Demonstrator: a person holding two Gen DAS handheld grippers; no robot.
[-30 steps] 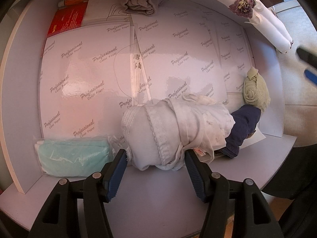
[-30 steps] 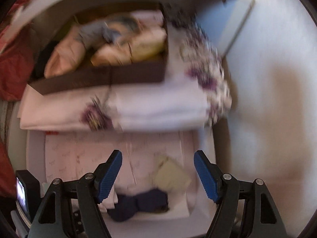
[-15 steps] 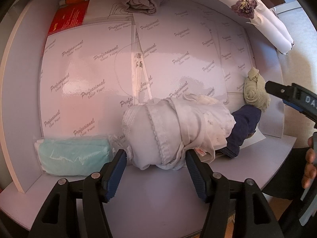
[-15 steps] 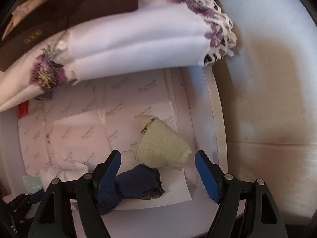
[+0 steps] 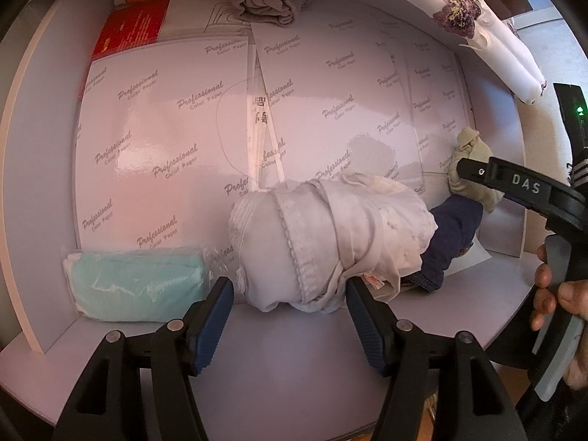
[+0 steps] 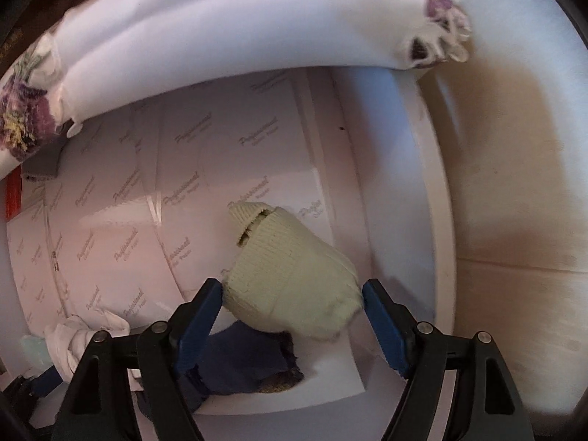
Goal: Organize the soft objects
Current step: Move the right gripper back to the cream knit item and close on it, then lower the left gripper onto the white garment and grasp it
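Observation:
A white cloth bundle [image 5: 323, 242] lies on the white shelf [image 5: 294, 349], its near end between the fingertips of my left gripper [image 5: 290, 312]. The blue pads stand close on both sides without squeezing it, so this gripper is open. A pale yellow-green knitted sock roll [image 6: 294, 275] lies at the shelf's right end. My right gripper [image 6: 292, 316] points down over it, open, one pad on each side. A navy cloth [image 6: 250, 360] lies just in front of the roll and partly under the left finger. In the left wrist view one of the right gripper's fingers [image 5: 477, 172] covers part of the roll [image 5: 474, 147].
Glossy printed paper sheets [image 5: 165, 128] cover the shelf floor. A teal cloth in a plastic bag [image 5: 136, 283] lies at the front left, a grey rolled cloth [image 5: 268, 3] and a red packet [image 5: 132, 25] at the back. A folded white embroidered cloth [image 6: 220, 36] overhangs from above. The shelf's side wall [image 6: 422, 183] is close on the right.
The right gripper has come down into the shelf, and the sock roll now lies between its fingers. It has entered the left wrist view from the right. The left gripper and the white bundle have stayed put.

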